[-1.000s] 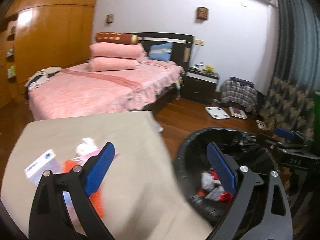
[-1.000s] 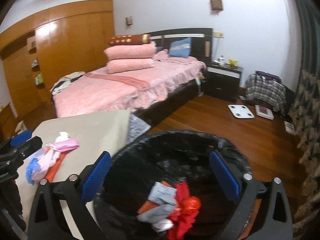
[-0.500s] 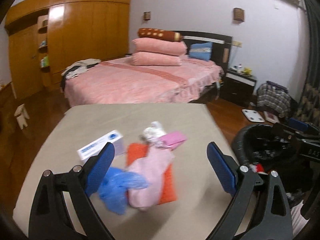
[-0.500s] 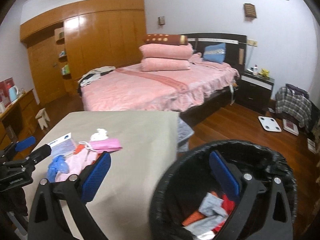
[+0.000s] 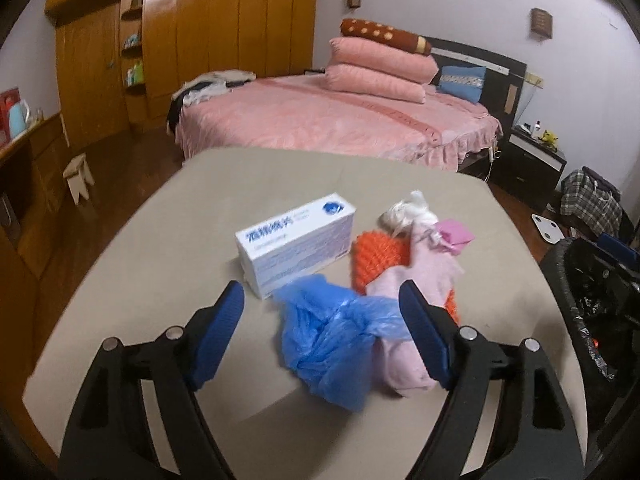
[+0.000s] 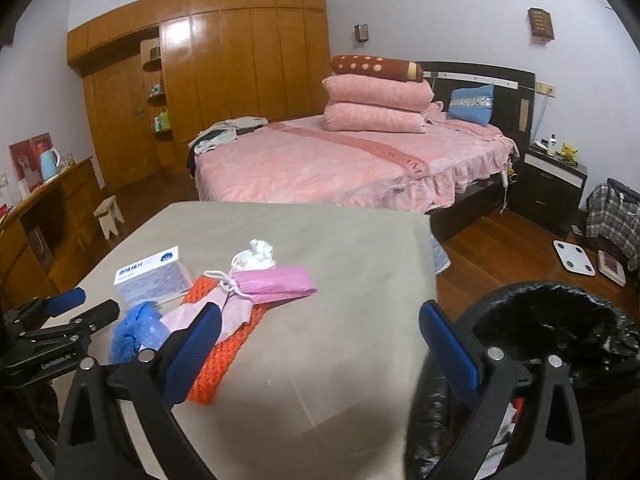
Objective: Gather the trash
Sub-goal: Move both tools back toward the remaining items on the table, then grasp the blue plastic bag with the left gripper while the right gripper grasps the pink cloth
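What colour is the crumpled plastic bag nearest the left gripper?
Blue; the bag shows best in the left wrist view.

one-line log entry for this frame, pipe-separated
phase: reaching for trash | left tool: closing around blue plastic bag, no contact yet | right tool: open, empty | bin: right of table

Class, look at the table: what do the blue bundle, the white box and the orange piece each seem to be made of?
Blue bundle: thin plastic film, likely; crinkled, translucent, slightly glossy.
White box: printed cardboard, probably; sharp edges, smooth matte faces.
Orange piece: knitted or crocheted yarn, apparently; chunky looped texture.
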Action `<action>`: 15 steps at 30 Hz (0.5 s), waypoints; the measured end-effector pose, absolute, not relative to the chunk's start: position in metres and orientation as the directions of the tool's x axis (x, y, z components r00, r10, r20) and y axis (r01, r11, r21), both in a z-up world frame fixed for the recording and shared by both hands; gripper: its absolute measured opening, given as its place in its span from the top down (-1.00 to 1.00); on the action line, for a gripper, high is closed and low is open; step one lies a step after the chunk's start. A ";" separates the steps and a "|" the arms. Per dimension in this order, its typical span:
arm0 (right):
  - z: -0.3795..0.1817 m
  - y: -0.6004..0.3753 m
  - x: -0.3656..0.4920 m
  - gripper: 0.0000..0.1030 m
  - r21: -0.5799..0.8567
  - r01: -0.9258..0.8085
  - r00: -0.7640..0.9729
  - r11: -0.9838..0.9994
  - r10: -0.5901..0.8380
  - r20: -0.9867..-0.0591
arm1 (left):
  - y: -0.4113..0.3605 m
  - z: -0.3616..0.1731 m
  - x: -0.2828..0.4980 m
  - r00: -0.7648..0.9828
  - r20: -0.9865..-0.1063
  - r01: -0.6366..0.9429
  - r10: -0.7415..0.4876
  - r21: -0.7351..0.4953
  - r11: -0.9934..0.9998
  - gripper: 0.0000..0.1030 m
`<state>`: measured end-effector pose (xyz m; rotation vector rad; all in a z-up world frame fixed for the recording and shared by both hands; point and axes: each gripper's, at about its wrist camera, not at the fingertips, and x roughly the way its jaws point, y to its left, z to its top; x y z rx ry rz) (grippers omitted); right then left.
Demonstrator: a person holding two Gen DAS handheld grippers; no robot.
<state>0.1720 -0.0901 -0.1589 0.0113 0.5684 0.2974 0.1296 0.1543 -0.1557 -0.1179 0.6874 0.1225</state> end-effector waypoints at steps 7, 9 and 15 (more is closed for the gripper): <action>-0.172 -0.079 0.177 -0.88 0.071 -0.291 0.779 0.954 0.279 -0.561 | 0.161 -0.185 0.144 0.726 -0.685 -0.177 0.066 -0.092 0.980 -0.50; -0.174 -0.078 0.179 -0.88 0.067 -0.294 0.776 0.954 0.279 -0.566 | 0.162 -0.189 0.149 0.717 -0.695 -0.178 0.052 -0.111 0.978 -0.43; -0.177 -0.077 0.180 -0.88 0.068 -0.299 0.767 0.952 0.283 -0.576 | 0.165 -0.198 0.159 0.696 -0.718 -0.151 -0.010 -0.159 0.976 -0.02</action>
